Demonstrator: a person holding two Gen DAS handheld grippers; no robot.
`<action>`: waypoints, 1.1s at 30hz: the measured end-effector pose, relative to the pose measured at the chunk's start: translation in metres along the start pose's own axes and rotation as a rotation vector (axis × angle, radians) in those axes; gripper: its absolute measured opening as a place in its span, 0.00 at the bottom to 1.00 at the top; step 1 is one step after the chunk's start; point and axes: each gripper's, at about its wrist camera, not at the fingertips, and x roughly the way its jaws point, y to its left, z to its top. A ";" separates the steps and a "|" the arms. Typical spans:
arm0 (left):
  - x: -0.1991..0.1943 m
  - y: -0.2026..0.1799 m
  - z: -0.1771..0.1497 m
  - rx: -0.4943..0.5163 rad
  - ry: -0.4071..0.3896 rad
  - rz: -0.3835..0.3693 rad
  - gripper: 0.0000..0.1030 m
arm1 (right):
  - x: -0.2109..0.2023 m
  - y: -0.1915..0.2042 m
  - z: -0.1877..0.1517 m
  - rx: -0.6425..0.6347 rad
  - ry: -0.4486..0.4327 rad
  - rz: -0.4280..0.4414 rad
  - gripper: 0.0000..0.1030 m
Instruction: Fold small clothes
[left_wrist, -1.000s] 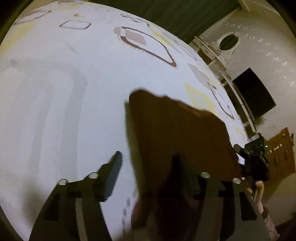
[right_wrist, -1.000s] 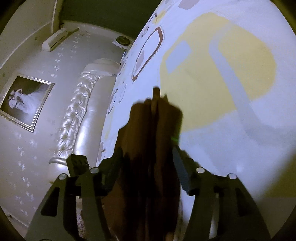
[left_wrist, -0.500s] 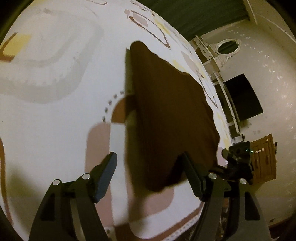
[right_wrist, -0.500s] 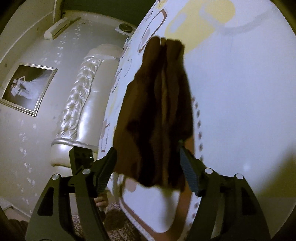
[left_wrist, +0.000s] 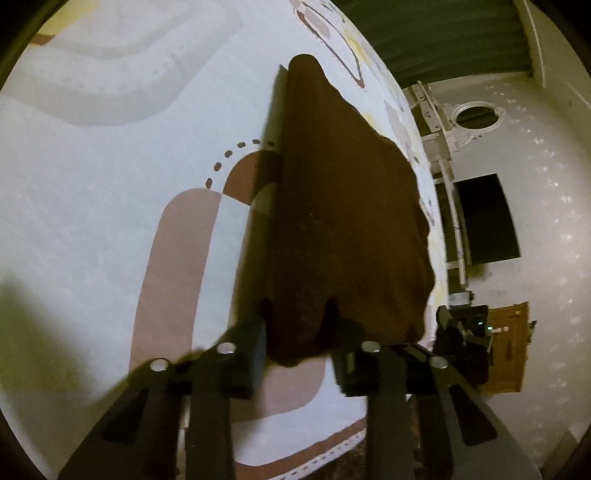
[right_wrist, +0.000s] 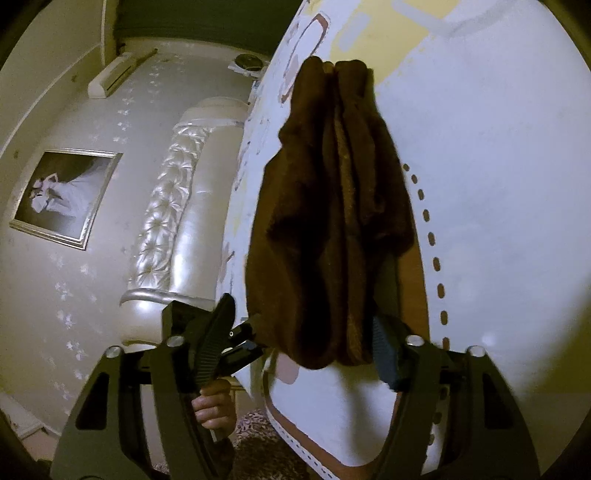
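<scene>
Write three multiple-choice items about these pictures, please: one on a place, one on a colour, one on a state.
1. Where does the cloth lie?
A. on the patterned bedspread
B. on the floor
C. on the headboard

2. What colour is the cloth?
A. white
B. dark brown
C. yellow

3. How do the right gripper's jaws stand?
A. shut on the cloth
C. shut on nothing
B. open, one on each side of the cloth's near edge

Answers: 1 A, the bedspread shows all around the cloth; 2 B, both views show it dark brown; 3 B, a clear gap shows between the fingers.
</scene>
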 end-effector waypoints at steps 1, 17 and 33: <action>-0.001 -0.002 -0.001 0.011 -0.006 0.007 0.19 | 0.000 -0.002 -0.001 0.009 0.009 -0.005 0.35; -0.005 -0.005 -0.002 0.081 -0.024 0.066 0.16 | -0.011 -0.019 -0.013 0.017 -0.002 -0.040 0.11; -0.001 -0.007 -0.007 0.145 -0.039 0.085 0.23 | -0.011 -0.021 -0.016 0.029 -0.011 -0.004 0.14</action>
